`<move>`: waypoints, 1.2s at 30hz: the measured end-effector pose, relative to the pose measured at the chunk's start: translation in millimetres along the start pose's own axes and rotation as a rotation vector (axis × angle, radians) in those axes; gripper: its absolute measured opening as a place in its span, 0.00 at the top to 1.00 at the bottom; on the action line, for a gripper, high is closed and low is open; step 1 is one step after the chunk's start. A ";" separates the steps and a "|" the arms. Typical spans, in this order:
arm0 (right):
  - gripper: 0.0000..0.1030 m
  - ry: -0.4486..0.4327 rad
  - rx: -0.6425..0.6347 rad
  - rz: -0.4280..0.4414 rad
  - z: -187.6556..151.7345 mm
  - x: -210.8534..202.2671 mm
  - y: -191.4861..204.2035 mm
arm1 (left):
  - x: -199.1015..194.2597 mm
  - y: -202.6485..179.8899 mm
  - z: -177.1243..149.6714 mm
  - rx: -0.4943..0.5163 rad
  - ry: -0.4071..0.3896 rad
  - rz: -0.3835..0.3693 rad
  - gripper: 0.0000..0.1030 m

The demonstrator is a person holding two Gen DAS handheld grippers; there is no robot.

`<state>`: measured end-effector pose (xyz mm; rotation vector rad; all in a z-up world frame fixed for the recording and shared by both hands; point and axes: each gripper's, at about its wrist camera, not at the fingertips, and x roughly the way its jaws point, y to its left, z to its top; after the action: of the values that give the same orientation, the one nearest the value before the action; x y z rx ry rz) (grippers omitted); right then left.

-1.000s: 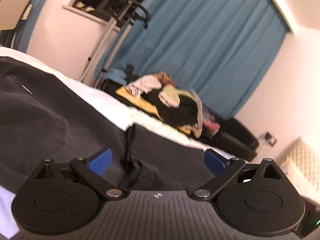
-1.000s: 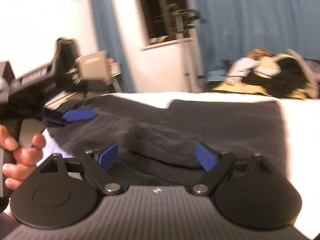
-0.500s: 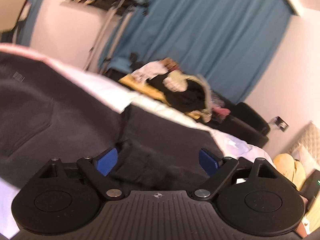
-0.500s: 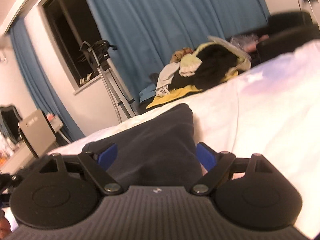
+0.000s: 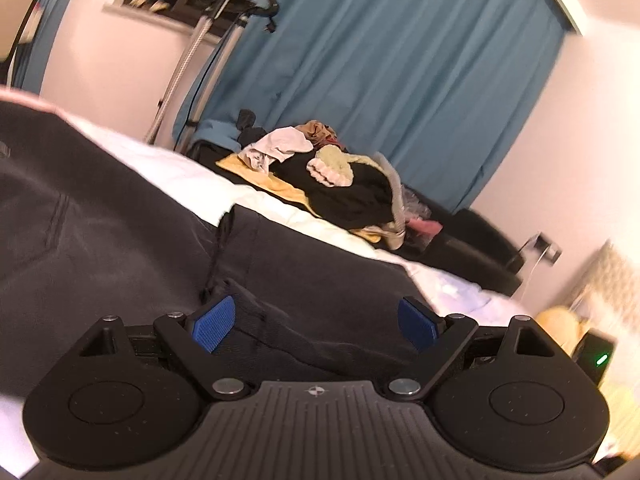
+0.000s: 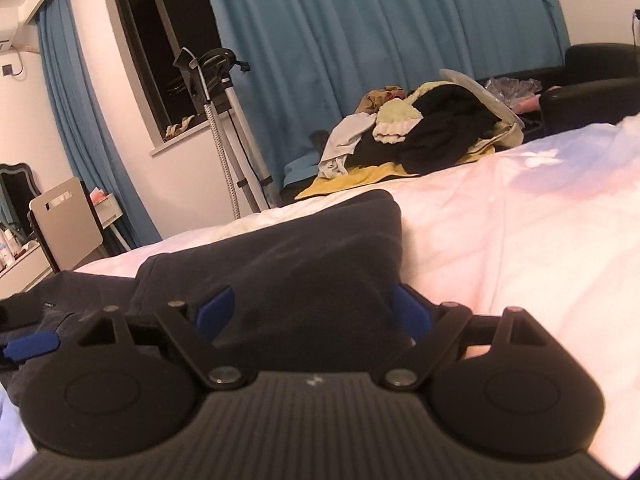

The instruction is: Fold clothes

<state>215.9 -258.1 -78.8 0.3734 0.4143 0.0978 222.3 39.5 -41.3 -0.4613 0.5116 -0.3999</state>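
A dark grey garment point(image 5: 100, 240), trousers by the look of them, lies spread on the white bed point(image 5: 192, 176). My left gripper point(image 5: 316, 324) hovers low over a bunched fold near its middle seam; the jaws stand wide, cloth lies between the blue pads point(image 5: 212, 324) and neither presses on it. My right gripper point(image 6: 312, 308) is open over the far leg end of the garment point(image 6: 320, 248), whose rounded hem lies just ahead of it. A blue pad of the left gripper point(image 6: 32, 346) shows at the right wrist view's left edge.
A pile of mixed clothes point(image 6: 420, 136) lies on a dark sofa point(image 6: 592, 72) beyond the bed, before a blue curtain point(image 5: 380, 60). A steamer stand point(image 6: 216, 120) is by the window. A chair back point(image 6: 66, 224) is at the left. White sheet point(image 6: 520, 240) lies right of the garment.
The right gripper swung away from the left gripper and the hand holding it, rolled, and came down over the garment's leg end. The left gripper sank closer to the cloth, jaws slightly narrower.
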 end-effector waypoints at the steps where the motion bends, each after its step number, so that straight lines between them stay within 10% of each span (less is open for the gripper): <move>1: 0.15 0.006 0.007 -0.012 0.0 -1.6 -1.0 | -2.5 -0.5 -2.4 -0.022 0.003 -0.001 0.12; 12: 0.12 0.013 0.078 -0.070 12.1 -36.4 -5.9 | 8.3 9.5 -28.0 -0.237 0.212 0.022 0.12; 20: 0.12 0.027 0.088 -0.022 7.1 -33.8 -5.8 | 25.5 50.2 -35.2 -0.475 0.171 -0.034 0.12; 29: 0.12 -0.034 -0.274 0.051 -6.6 -27.6 42.5 | 30.2 64.8 -29.9 -0.532 0.073 -0.144 0.10; 36: 0.12 -0.056 -0.561 0.295 -30.5 -37.0 89.6 | 31.9 63.4 -27.7 -0.483 0.040 -0.186 0.10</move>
<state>168.2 -171.0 -57.3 -0.1189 0.2591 0.4791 248.3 67.9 -107.0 -0.9735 0.6073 -0.4653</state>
